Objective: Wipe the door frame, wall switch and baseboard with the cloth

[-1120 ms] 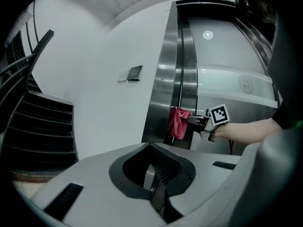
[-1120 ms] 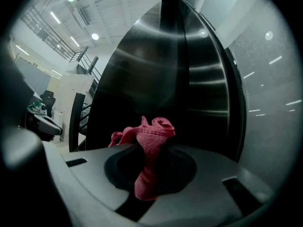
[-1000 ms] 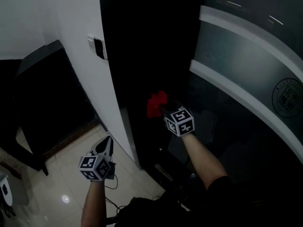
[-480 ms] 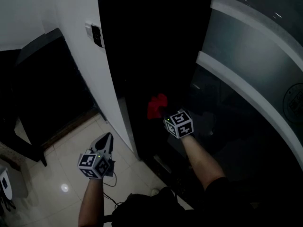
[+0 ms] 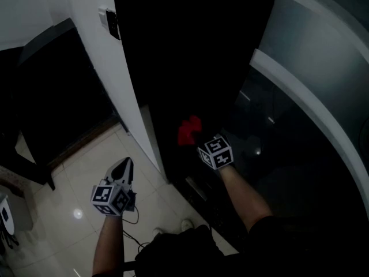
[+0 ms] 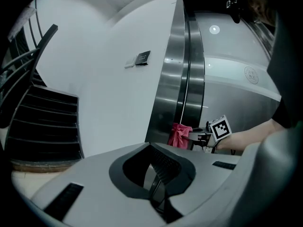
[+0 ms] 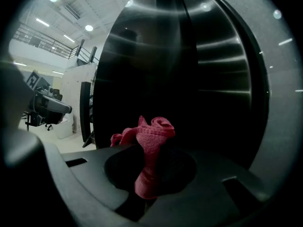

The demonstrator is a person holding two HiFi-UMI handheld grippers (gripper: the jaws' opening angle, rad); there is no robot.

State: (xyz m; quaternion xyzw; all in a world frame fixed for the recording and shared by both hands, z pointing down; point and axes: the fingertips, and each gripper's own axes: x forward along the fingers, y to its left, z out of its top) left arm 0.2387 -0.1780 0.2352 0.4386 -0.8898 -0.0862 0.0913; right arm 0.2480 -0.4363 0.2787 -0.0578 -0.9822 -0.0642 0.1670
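Your right gripper (image 5: 200, 139) is clamped on the crumpled pink-red woven cloth (image 5: 188, 130). The right gripper view shows a narrow tail of the cloth pinched between the two dark jaws. Above them the rest is bunched into a ruffled knot with a rolled fold at the top and a smaller lobe out to the left. The weave reads as a fine ribbed or waffle texture. The colour is even, with no visible marks. The cloth sits low on the tall dark brushed-metal door frame (image 6: 173, 82). In the left gripper view it lies right against the frame's steel face, just ahead of your right gripper's marker cube. The pictures do not settle whether it is pressed on or only touching. Your left gripper (image 5: 123, 167) has its jaws closed together with nothing between them. You hold it low over the pale glossy tiled floor (image 5: 69, 180), left of the frame and apart from the cloth. The small dark rectangular wall switch (image 5: 109, 22) is on the white painted wall (image 5: 86, 56), well above both grippers and left of the frame. To the right of the frame runs a dark glass panel with a pale horizontal band (image 5: 305, 91).
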